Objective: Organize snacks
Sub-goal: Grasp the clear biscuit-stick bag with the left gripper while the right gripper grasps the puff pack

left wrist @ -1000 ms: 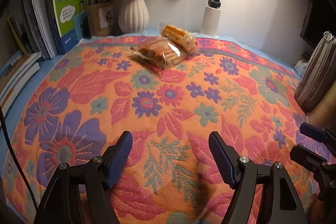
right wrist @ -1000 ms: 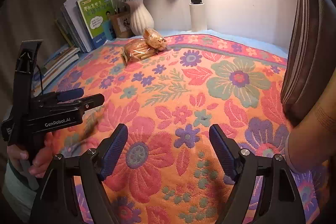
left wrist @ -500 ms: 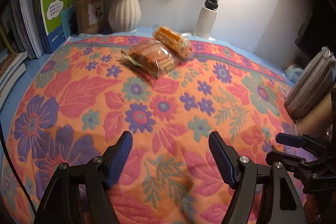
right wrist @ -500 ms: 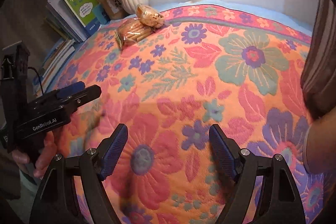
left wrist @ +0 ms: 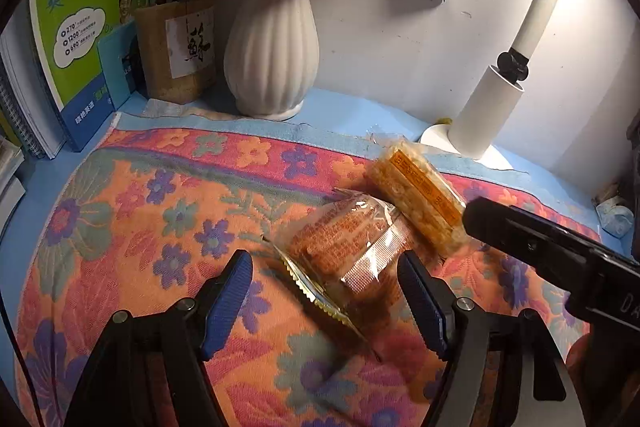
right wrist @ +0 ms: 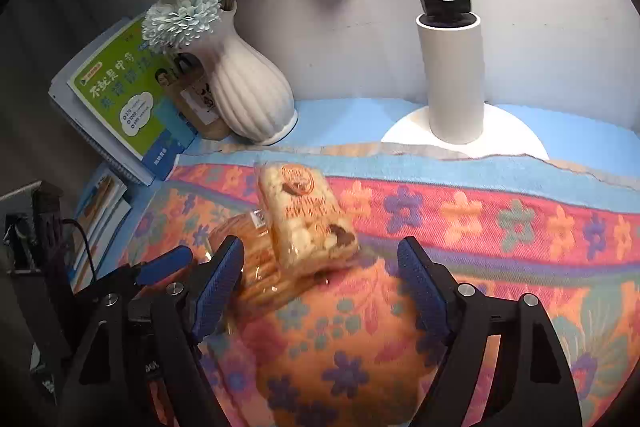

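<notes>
Right tongs [right wrist: 320, 275] (left pad hiding the cracker pack [right wrist: 256, 259])

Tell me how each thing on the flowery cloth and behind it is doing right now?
Biscuit packet: sealed, lying flat on the cloth, between the left jaws but not squeezed.
Puffed snack bar: wrapped, resting partly on the biscuit packet.
Left gripper: jaws open.
Right gripper: jaws open, holding nothing.
Vase: upright, flowers in it.
Lamp: switched on, upright.
Green book: standing, closed.
Pen holder: upright, with pens inside.
</notes>
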Demonstrator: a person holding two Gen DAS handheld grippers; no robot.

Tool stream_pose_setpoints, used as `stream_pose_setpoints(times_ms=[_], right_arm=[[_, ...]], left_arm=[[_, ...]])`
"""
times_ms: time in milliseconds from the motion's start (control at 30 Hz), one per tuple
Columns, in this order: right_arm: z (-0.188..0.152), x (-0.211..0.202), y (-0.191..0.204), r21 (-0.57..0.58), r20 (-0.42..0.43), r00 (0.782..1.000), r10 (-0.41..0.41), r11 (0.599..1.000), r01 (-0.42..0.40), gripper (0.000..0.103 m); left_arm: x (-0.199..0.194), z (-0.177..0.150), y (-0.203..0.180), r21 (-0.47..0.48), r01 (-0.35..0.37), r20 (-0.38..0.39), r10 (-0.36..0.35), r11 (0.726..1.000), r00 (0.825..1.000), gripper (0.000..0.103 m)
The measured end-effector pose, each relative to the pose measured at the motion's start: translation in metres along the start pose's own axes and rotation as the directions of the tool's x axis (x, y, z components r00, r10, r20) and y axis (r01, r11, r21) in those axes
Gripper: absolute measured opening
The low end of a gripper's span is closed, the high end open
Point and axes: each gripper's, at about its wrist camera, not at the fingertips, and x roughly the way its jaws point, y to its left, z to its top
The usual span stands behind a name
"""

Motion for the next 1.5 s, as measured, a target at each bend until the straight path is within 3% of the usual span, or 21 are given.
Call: stream_pose_setpoints(times_ms=[367,400,467,500,700,867,1000,1100,1300,1433,1500], right_arm=[[0.001,0.026,0.000,-0.059,0.028,1.000,0.004,0.998,-0.003,0.075],[0.000,0.027,0.002,-0.070,0.030,1.000,0.003,0.998,-0.001,0.073],[-0.002,0.027,0.004,-0.078,0.016,0.999,0.037,0.996,-0.036,0.056],[-0.004,0.027,0.005,-0.074,0.010,0.999,0.050,0.996,-0.050,0.053],[-0.006,0.025,0.006,-0.084,0.029,0.999,0.041,0.996,-0.038,0.052],[-0.013,0.016,0.006,-0.087,0.049,0.999,0.013,0.996,-0.009,0.051],[-0.021,0.004,-0.006,-0.032,0.040,0.999,0.032,0.999,-0.031,0.051],[-0.035,-0.006,-0.013,-0.012,0.025,1.000,0.011,1.000,-0.010,0.051],[-0.072,-0.041,-0.003,-0.085,0.007,0.995,-0.095,0.992,0.095,0.051],[-0.108,-0.072,0.000,-0.132,0.002,0.976,-0.218,0.967,0.216,0.051],[-0.125,-0.085,-0.003,-0.114,-0.010,0.974,-0.225,0.968,0.222,0.054]], left_arm=[[0.012,-0.002,-0.005,0.017,0.006,0.046,-0.007,1.000,0.999,0.072],[0.012,-0.002,-0.004,0.012,0.016,0.043,-0.016,1.000,0.999,0.072],[0.014,-0.003,0.000,-0.001,0.035,0.034,-0.035,0.999,0.999,0.072],[0.014,-0.003,0.001,-0.008,0.041,0.032,-0.041,0.999,0.999,0.072],[0.015,-0.006,0.005,-0.031,0.075,0.020,-0.074,0.997,0.997,0.072],[0.014,-0.007,0.007,-0.024,0.106,0.019,-0.106,0.994,0.994,0.058],[0.005,-0.011,0.003,-0.003,0.047,0.067,-0.047,0.999,0.997,0.053],[0.002,-0.013,0.004,-0.015,0.054,0.067,-0.053,0.998,0.996,0.050],[-0.023,-0.033,0.013,-0.080,0.103,0.019,-0.102,0.991,0.995,0.047],[-0.039,-0.060,0.012,-0.110,0.173,-0.010,-0.175,0.979,0.984,0.047],[-0.040,-0.071,0.011,-0.139,0.224,-0.018,-0.229,0.965,0.973,0.047]])
